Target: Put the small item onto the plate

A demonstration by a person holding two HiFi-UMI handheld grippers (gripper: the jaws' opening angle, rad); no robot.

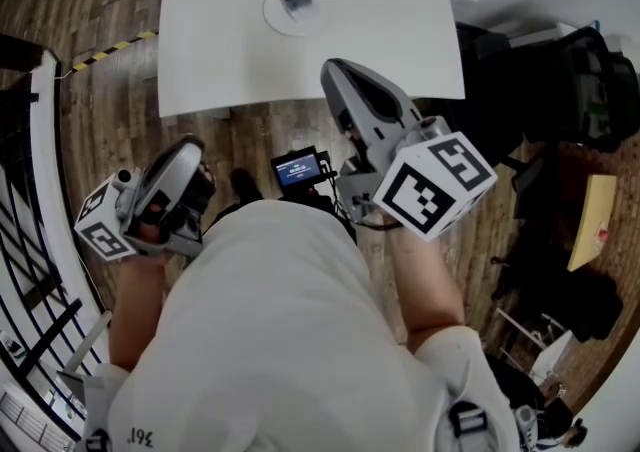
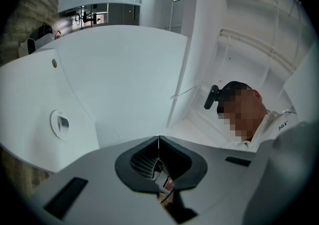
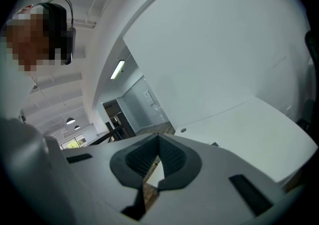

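A white plate lies on the white table near its middle, and a small grey item rests on it. In the left gripper view the plate with the small item shows far off at the left. My right gripper is shut and empty, its tip over the table's near edge, short of the plate. Held low beside the person's body, my left gripper is shut with nothing in it, off the table. Both pairs of jaws meet in their own views, at the left gripper and the right gripper.
A small black device with a blue screen sits just in front of the person's body. Black bags and a chair crowd the right side, with a yellow board beside them. A railing runs down the left over wooden floor.
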